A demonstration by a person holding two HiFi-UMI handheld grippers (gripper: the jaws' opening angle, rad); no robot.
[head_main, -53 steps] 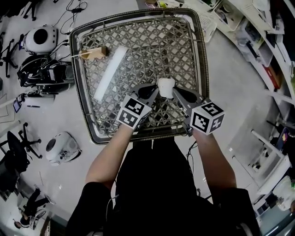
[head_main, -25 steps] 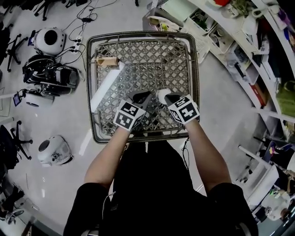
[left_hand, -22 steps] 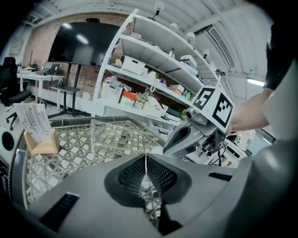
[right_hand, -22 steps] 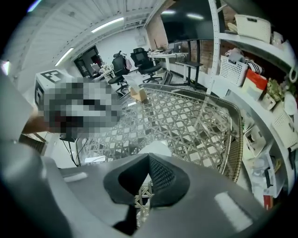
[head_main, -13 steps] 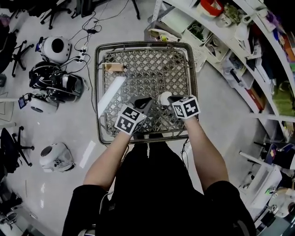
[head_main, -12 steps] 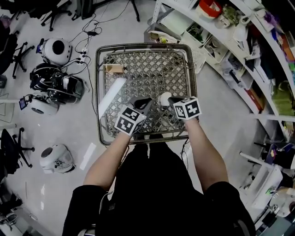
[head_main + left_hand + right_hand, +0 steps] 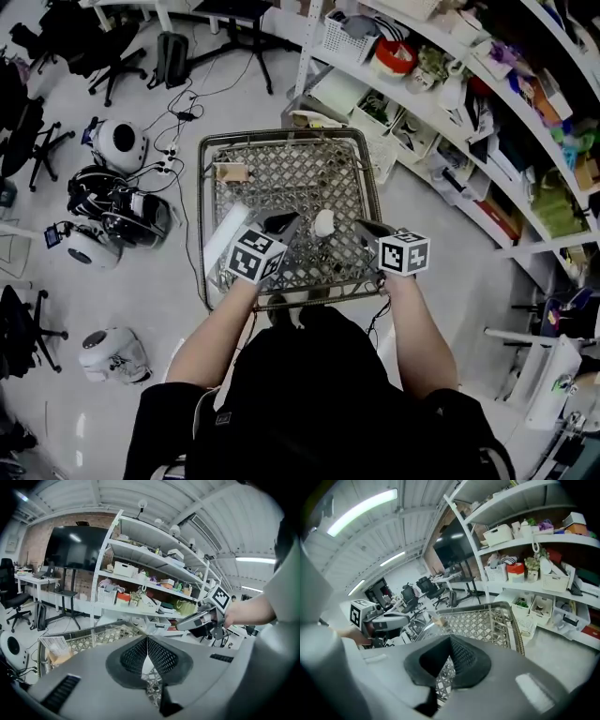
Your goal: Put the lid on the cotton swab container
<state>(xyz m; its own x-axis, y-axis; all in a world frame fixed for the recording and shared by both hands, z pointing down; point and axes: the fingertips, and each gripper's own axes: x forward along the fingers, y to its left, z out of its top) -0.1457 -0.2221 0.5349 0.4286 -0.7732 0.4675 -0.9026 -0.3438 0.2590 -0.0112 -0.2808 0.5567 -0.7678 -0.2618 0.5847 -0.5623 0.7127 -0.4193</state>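
Observation:
The white cotton swab container (image 7: 323, 223) stands upright on the lattice-top table (image 7: 347, 169), white on top; I cannot tell how its lid sits. My left gripper (image 7: 284, 223) is just left of it, my right gripper (image 7: 366, 228) just right of it, and neither touches it. In the left gripper view the left gripper's (image 7: 147, 641) pads meet with nothing between them, and the right gripper (image 7: 199, 620) shows beyond. The right gripper view likewise has the right gripper (image 7: 450, 641) shut on nothing, with the left gripper (image 7: 386, 619) off to the left.
A long white strip (image 7: 225, 236) lies at the table's left side and a small cardboard box (image 7: 230, 172) near its far left corner. Shelves full of bins (image 7: 450, 103) stand to the right. Helmet-like devices and cables (image 7: 117, 202) lie on the floor at left.
My right gripper was at the container and now stands off to its right. The left gripper stays beside it. The head view has pulled back, so the table looks smaller.

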